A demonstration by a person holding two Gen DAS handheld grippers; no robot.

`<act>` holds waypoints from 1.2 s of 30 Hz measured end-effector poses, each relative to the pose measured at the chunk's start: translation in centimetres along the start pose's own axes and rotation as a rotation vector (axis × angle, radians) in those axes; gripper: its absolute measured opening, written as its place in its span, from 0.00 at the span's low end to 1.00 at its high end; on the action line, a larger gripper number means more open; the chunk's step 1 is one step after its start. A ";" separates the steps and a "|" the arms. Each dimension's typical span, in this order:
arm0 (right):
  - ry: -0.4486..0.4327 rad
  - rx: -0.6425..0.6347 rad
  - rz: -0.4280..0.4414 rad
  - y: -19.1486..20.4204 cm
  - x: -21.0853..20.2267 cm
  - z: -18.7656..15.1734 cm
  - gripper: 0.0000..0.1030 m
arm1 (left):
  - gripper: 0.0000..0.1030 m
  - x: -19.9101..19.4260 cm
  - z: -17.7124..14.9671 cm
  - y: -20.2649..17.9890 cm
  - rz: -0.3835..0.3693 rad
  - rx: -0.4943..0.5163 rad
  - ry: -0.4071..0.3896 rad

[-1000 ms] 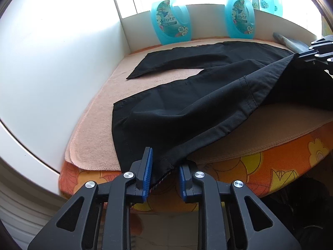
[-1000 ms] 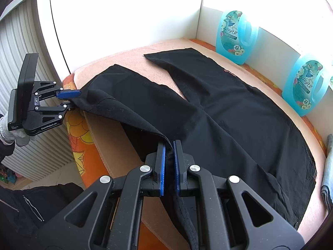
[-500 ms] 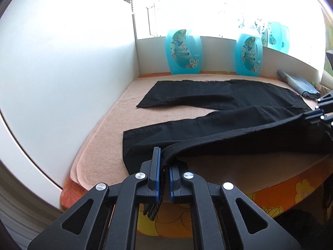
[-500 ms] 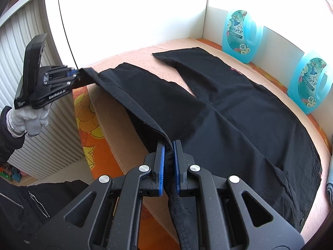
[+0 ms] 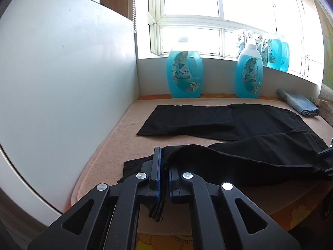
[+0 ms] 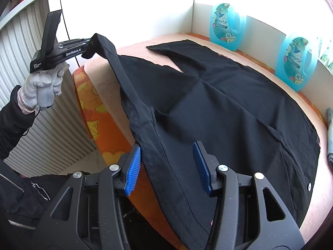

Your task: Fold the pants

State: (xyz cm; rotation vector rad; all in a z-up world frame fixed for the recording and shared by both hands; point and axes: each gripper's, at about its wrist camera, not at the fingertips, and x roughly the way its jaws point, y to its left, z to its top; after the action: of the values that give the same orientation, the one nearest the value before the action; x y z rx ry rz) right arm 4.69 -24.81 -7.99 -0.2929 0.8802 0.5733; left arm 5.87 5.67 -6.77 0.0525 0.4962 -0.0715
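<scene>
Sunlit peach towel (image 5: 116, 145) bears black pants (image 6: 229, 108); left gripper (image 5: 163, 179) lifts a clamped hem for folding while right gripper (image 6: 166, 166) spreads, releasing.

Left tongs (image 5: 164, 177), raised in a gloved left hand (image 6: 42, 87) with a dark sleeve, are clamped tight on the pants (image 6: 218, 108) hem. Right tongs (image 6: 166, 166) point steeply downward, jaws opening, fabric between their pads unpressed.

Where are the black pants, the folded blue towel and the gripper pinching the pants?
black pants (image 6: 229, 112): right wrist view, the seat.
folded blue towel (image 5: 299, 104): left wrist view, its top.
left gripper (image 5: 163, 179): left wrist view, between the fingertips.
</scene>
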 end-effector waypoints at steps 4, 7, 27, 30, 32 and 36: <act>0.054 0.005 -0.065 -0.8 -0.8 -3.3 0.50 | 0.04 0.4 0.2 -0.1 -0.008 0.004 -0.004; 0.090 0.005 -0.104 -1.5 -1.2 -5.4 0.50 | 0.04 0.7 0.3 -0.1 -0.008 0.004 -0.004; 0.043 -0.028 -0.367 -5.0 -4.0 -2.7 0.07 | 0.03 1.7 2.6 0.0 0.007 0.027 -0.037; 0.037 -0.040 -0.383 -5.4 -3.9 -1.8 0.07 | 0.03 2.3 2.6 0.2 -0.001 0.027 -0.019; 0.038 -0.052 -0.394 -5.5 -3.6 -1.3 0.07 | 0.03 2.6 2.3 0.5 -0.007 0.025 -0.002; 0.025 -0.062 -0.430 -5.7 -3.3 0.1 0.06 | 0.03 2.9 2.1 0.9 -0.005 0.024 0.016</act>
State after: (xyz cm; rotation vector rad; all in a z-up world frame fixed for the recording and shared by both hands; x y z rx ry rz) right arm 6.46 -30.54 -5.25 -0.5308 0.7931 0.1980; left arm 9.47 6.21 -6.26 0.0757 0.5117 -0.0826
